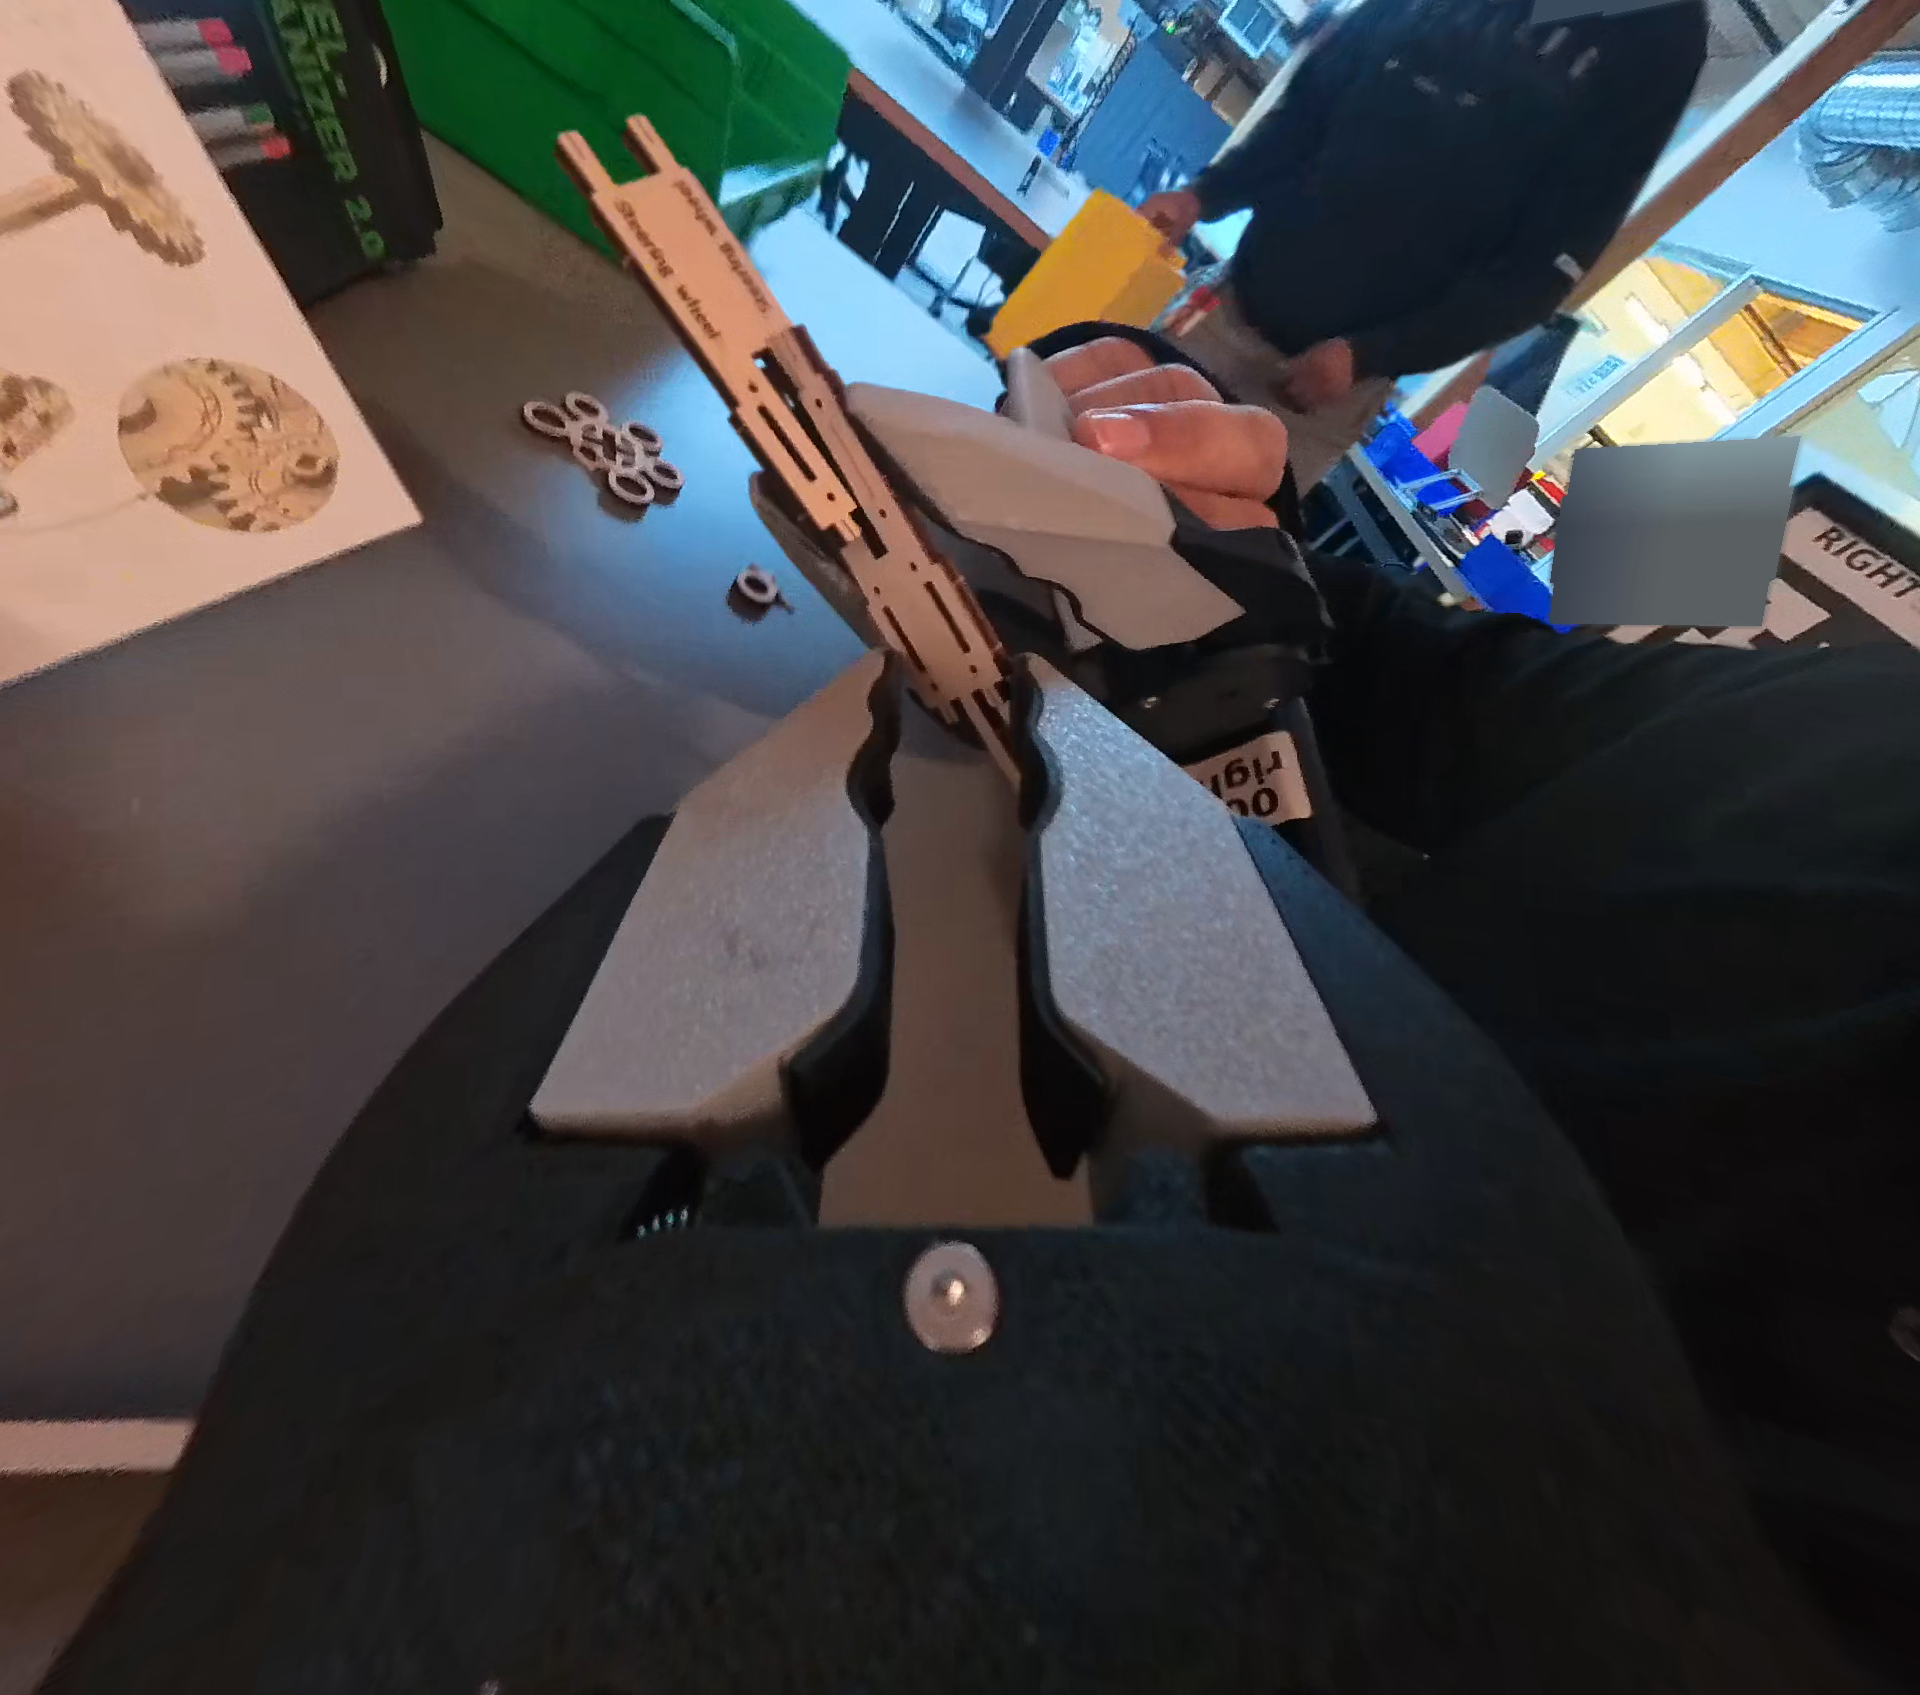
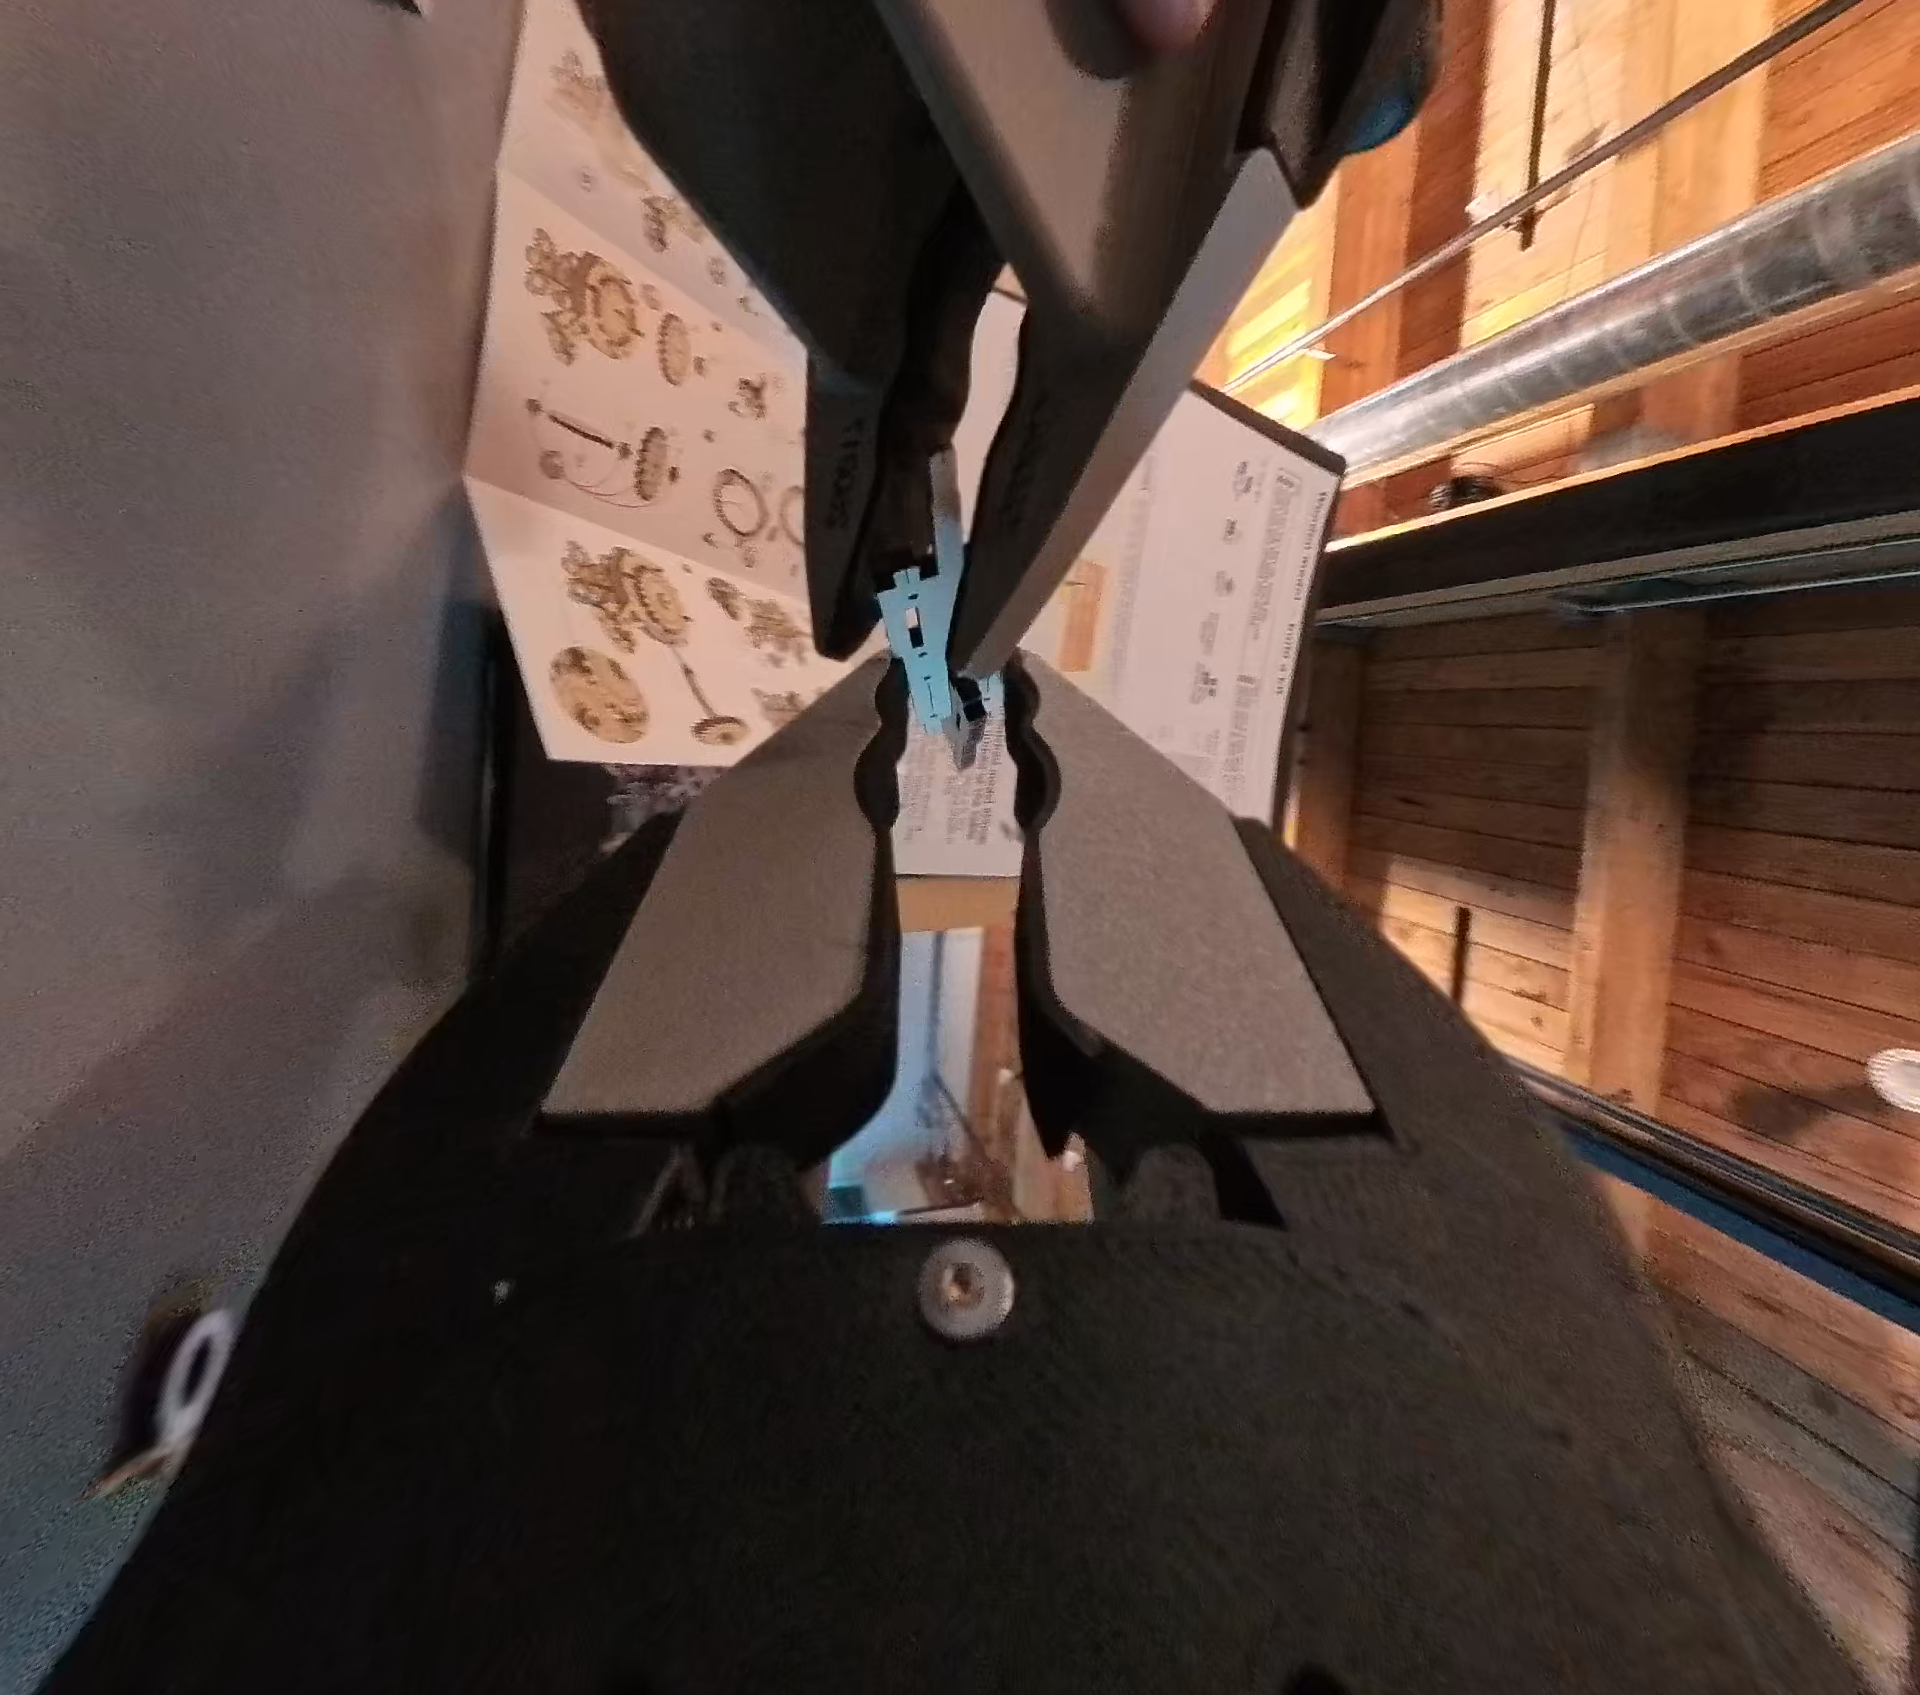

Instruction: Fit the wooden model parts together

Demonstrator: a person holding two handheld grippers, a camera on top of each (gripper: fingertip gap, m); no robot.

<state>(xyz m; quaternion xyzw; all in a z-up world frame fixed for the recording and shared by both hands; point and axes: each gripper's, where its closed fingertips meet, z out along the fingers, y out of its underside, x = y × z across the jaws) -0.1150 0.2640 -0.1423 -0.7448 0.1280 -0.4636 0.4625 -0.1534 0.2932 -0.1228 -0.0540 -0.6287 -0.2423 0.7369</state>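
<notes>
Two thin slotted wooden strips [image 1: 717,315] lie face to face and rise up-left from my left gripper [image 1: 954,689], which is closed on their lower end. My right gripper [image 1: 894,502] comes in from the right, held by a hand [image 1: 1174,440], and clamps the strips higher up between its grey fingers. In the right wrist view the strip end [image 2: 928,669] sits between my right gripper's tips [image 2: 954,695], with a small dark piece [image 2: 971,726] beside it. The left gripper [image 2: 935,596] pinches the strip just above. Most of the strip is hidden there.
On the grey table [image 1: 312,762] lie a pile of small wooden rings [image 1: 605,450], one loose small piece [image 1: 758,587], an instruction sheet [image 1: 156,398] [image 2: 644,450], a black box [image 1: 301,87] and a green bin [image 1: 582,14]. A person [image 1: 1455,139] stands behind by a yellow box [image 1: 1091,274].
</notes>
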